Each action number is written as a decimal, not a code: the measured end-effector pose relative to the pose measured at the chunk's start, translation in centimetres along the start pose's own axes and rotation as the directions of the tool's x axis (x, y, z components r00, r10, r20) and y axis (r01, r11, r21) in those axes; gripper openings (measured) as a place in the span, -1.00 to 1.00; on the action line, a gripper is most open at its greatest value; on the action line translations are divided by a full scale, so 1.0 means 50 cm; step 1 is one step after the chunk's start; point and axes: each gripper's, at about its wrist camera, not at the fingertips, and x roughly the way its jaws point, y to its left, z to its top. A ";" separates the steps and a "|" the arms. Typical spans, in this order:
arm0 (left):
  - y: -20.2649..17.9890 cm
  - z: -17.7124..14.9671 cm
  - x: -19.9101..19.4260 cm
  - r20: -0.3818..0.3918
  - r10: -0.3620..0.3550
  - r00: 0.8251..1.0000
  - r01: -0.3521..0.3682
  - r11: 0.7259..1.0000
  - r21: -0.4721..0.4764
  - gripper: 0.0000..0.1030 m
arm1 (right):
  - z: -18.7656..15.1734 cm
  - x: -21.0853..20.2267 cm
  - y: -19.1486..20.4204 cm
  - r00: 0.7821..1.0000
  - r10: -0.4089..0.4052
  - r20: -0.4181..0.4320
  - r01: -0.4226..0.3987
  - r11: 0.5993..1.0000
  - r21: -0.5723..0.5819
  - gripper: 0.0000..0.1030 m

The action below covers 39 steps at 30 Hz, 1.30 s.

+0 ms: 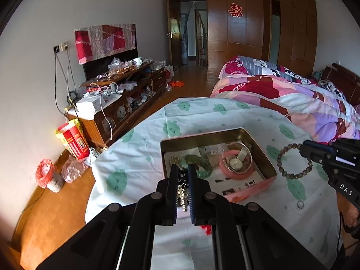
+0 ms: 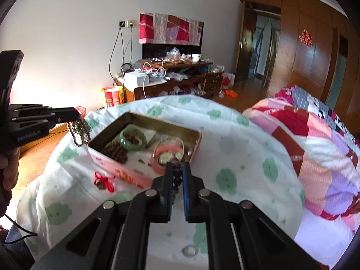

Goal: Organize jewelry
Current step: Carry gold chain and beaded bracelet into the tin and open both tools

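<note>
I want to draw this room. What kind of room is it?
Most likely a bedroom in a home: a bed with a patchwork quilt, tall wooden wardrobes, and a cluttered low wooden cabinet by the wall.

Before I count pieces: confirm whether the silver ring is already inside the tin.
No, the silver ring lies on the cloth outside the tin, nearer the camera.

You see a white cloth (image 1: 139, 157) printed with green clouds, a gold-lined pink tin (image 1: 258, 157), a green bangle (image 2: 132, 138) and a pink bangle (image 1: 238, 172).
</note>
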 end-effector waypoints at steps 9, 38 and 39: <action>-0.026 0.031 0.054 -0.019 0.050 0.999 -0.050 0.998 0.038 -0.86 | 0.051 0.048 0.008 0.999 0.007 0.042 -0.007 1.000 -0.018 -0.82; -0.003 0.024 0.123 -0.048 0.093 0.994 -0.092 0.995 0.034 0.50 | 0.053 0.163 0.011 0.998 0.032 -0.047 -0.032 0.999 -0.006 -0.81; 0.000 0.023 0.115 -0.024 0.104 0.994 -0.104 0.994 0.030 0.52 | 0.053 0.165 0.010 0.998 0.031 -0.051 -0.031 1.000 -0.004 -0.81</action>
